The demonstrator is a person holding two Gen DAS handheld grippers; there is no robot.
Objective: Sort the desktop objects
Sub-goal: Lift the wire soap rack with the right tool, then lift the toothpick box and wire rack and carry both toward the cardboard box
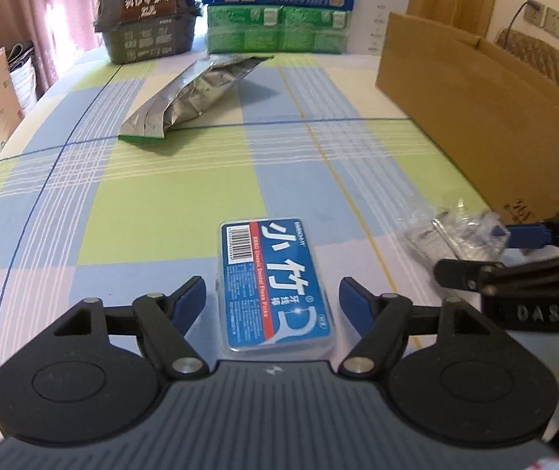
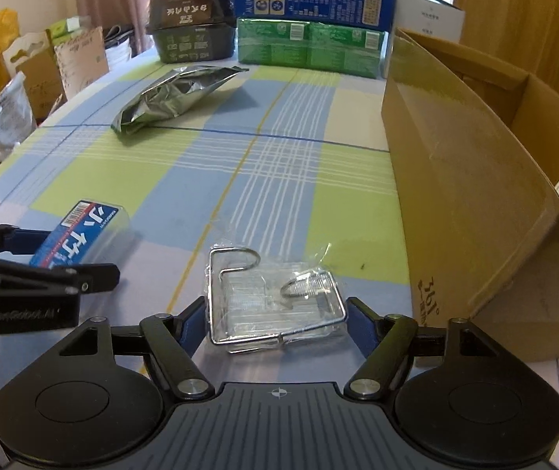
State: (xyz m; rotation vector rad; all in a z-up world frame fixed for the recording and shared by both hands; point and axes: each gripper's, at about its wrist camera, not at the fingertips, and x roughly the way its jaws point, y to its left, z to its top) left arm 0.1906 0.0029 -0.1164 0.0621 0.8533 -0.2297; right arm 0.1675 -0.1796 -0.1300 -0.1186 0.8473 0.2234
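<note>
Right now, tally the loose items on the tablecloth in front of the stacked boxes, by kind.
Floss pick case, blue label: 1
Foil pouch, silver: 1
Wire hook rack in clear wrap: 1
Open cardboard box, brown: 1
Total: 4

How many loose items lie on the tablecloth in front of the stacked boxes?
3: floss pick box between left gripper's fingers, bagged wire hook between right gripper's, foil pouch farther back.

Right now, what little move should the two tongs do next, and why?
Probably both should close. The left tongs stand open around the blue floss box, and the right tongs stand open around the bagged wire rack; neither one grips yet.
</note>
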